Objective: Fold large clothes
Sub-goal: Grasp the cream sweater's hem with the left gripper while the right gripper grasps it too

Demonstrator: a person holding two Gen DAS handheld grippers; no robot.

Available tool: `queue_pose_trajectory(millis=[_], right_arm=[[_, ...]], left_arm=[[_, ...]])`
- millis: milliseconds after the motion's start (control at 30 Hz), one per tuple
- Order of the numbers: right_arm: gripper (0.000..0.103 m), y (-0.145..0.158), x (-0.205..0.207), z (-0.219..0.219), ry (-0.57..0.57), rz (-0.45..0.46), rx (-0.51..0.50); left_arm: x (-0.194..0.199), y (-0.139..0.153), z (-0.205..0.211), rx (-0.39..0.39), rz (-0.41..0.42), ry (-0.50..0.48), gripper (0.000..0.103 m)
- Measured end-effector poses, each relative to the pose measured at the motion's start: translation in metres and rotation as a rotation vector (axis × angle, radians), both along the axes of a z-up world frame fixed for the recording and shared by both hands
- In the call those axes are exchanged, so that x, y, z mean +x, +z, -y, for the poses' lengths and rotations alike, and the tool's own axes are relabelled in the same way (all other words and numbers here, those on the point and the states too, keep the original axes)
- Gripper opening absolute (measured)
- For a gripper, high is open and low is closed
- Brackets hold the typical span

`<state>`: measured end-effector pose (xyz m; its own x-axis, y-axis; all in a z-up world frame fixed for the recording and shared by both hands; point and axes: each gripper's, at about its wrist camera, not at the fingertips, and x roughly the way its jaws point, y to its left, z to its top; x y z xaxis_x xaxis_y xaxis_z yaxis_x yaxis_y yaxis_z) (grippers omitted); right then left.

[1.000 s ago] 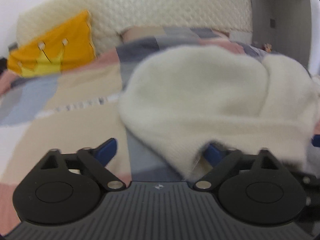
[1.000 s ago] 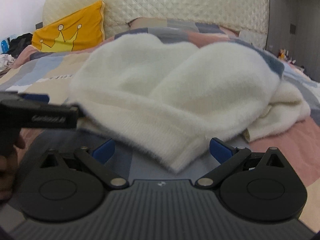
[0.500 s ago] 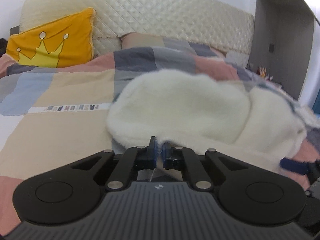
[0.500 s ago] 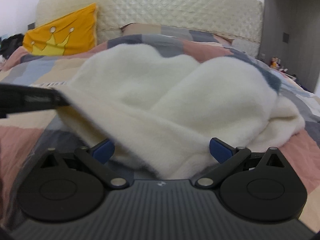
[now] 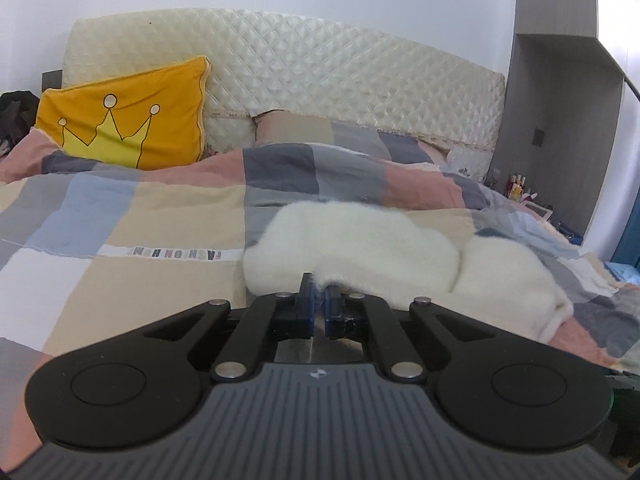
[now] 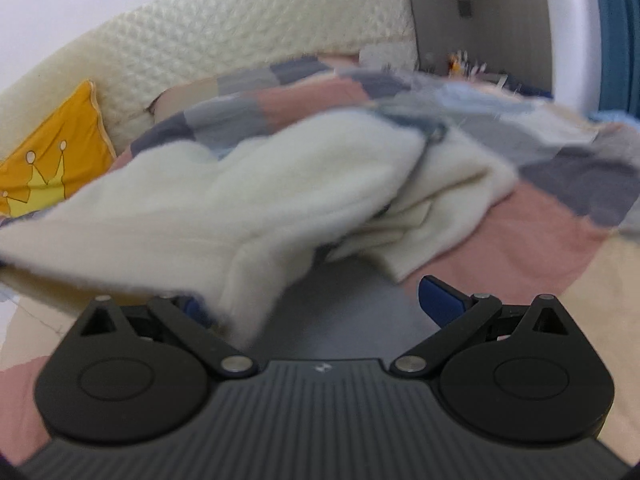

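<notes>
A fluffy cream sweater (image 5: 360, 240) lies bunched on the patchwork quilt (image 5: 160, 216). My left gripper (image 5: 317, 288) is shut on the sweater's near edge, and a little cloth is pinched between its blue pads. It holds that edge raised off the bed. In the right wrist view the sweater (image 6: 260, 192) stretches up to the left, and a flap of it hangs down over the left finger. My right gripper (image 6: 316, 300) stands open with its jaws wide apart. Its right fingertip (image 6: 438, 294) is bare, and its pads do not press on the cloth.
An orange crown pillow (image 5: 124, 128) leans on the quilted cream headboard (image 5: 320, 80) at the back left. A grey wall unit (image 5: 560, 120) and small bottles (image 5: 518, 186) stand to the right of the bed. Flat quilt stretches to the left of the sweater.
The left gripper shut on the sweater's edge, then rose with it. The right wrist view rolled, and the sweater's left side now hangs lifted across it.
</notes>
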<state>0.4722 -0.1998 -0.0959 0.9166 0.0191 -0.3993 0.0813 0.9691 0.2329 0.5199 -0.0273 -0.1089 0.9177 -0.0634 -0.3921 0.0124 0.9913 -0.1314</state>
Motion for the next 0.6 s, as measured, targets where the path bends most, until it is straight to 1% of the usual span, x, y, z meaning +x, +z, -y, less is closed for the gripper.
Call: queue_pose_trajectory(millis=[33, 67, 100, 167, 200, 233, 267, 333, 400, 467, 533, 600], right_arm=[[0.096, 0.005, -0.006, 0.001, -0.011, 0.016, -0.024], [0.091, 0.01, -0.011, 0.002, -0.009, 0.026, -0.027], [0.073, 0.015, -0.017, 0.004, -0.007, 0.032, -0.016], [0.055, 0.025, -0.027, 0.009, 0.026, 0.042, 0.017], [0.039, 0.03, -0.033, 0.01, 0.044, 0.053, 0.024], [0.035, 0.036, -0.04, 0.01, 0.051, 0.066, 0.019], [0.034, 0.042, -0.047, 0.009, 0.051, 0.085, 0.006], [0.016, 0.055, -0.06, 0.009, 0.075, 0.108, 0.004], [0.009, 0.069, -0.073, 0.009, 0.117, 0.114, 0.002], [0.008, 0.082, -0.089, 0.008, 0.143, 0.139, -0.019], [0.007, 0.095, -0.108, 0.008, 0.178, 0.157, -0.015], [0.007, 0.108, -0.128, 0.006, 0.205, 0.178, -0.015]], left_arm=[[-0.006, 0.007, 0.0, -0.006, 0.001, -0.003, 0.005], [-0.011, 0.012, 0.0, -0.003, 0.004, 0.001, 0.005], [-0.017, 0.018, 0.001, 0.002, 0.012, -0.001, 0.005], [-0.028, 0.031, 0.002, -0.009, 0.014, -0.01, 0.005], [-0.035, 0.037, 0.003, -0.012, 0.016, -0.014, 0.005], [-0.043, 0.044, 0.006, -0.01, 0.023, -0.014, 0.005], [-0.05, 0.049, 0.007, -0.006, 0.03, -0.011, 0.005], [-0.063, 0.062, 0.006, -0.021, 0.032, -0.011, 0.005], [-0.076, 0.076, 0.004, -0.032, 0.028, -0.003, 0.005], [-0.089, 0.092, -0.002, -0.047, 0.03, 0.01, 0.005], [-0.104, 0.107, -0.009, -0.064, 0.037, 0.022, 0.005], [-0.122, 0.121, -0.016, -0.063, 0.047, 0.028, 0.005]])
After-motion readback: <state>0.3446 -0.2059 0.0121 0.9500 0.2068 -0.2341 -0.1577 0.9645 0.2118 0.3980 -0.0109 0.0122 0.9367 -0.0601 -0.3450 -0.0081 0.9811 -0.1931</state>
